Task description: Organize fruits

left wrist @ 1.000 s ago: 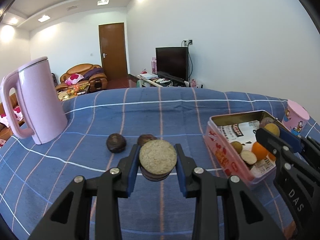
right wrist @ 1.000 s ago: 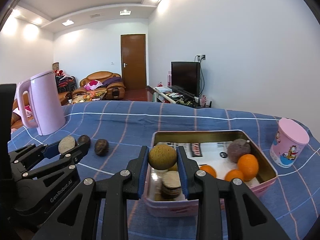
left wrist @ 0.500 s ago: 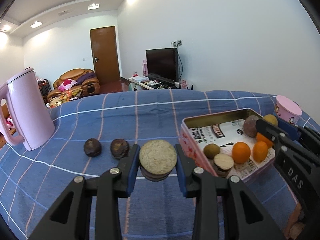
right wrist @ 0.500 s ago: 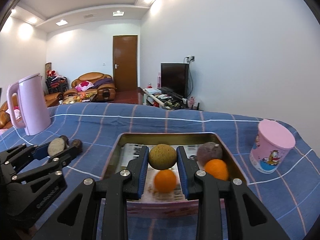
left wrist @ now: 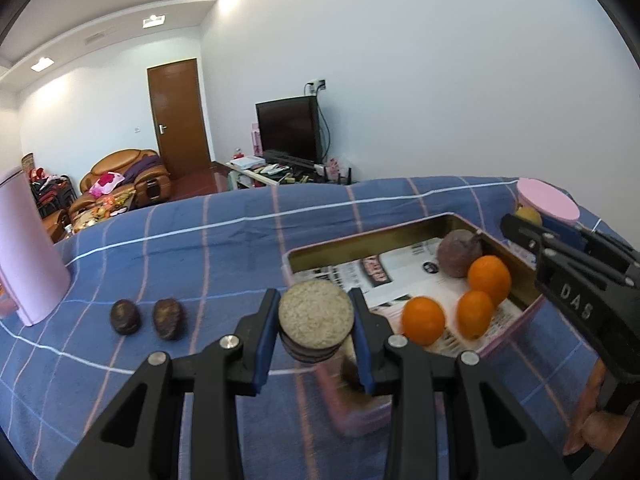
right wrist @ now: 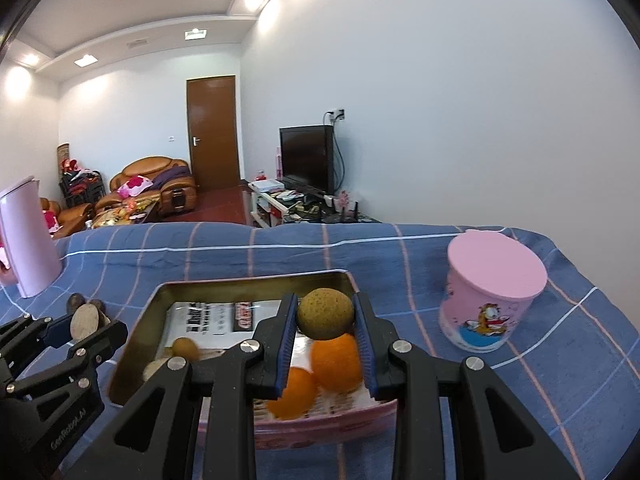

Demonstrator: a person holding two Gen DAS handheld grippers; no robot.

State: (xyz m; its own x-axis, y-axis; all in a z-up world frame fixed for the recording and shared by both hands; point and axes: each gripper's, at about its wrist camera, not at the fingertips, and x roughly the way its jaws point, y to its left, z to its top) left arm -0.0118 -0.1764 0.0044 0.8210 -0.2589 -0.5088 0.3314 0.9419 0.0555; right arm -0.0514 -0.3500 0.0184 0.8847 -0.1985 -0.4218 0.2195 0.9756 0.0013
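While I look along my left gripper point(left wrist: 316, 322), the pink tin point(left wrist: 400, 236) is my landmark: left of it two dark wrinkled fruits point(left wrist: 125, 317) lie side by side on the blue checked cloth point(left wrist: 180, 240), and farther left stands a pink kettle point(left wrist: 28, 256). Inside the tin sit three oranges point(left wrist: 423, 320) and a purplish fruit point(left wrist: 458, 252) on printed paper. My left gripper's blue pads are clamped on a flat round halved fruit point(left wrist: 316, 316), pale cut face toward me, held over the tin's near left corner. My right gripper point(left wrist: 532, 220) reaches in at the tin's far right

From the right wrist, a lidded pink cup point(right wrist: 492, 292) stands right of the tin point(right wrist: 256, 282), well apart from it, and the kettle point(right wrist: 28, 236) is far left. My right gripper point(right wrist: 325, 318) is closed tight on a brownish-green round fruit point(right wrist: 325, 314), held above the tin's right half, over two oranges point(right wrist: 336, 360). A smaller greenish fruit point(right wrist: 185, 347) lies in the tin's left half. My left gripper point(right wrist: 86, 322) holds its fruit just left of the tin
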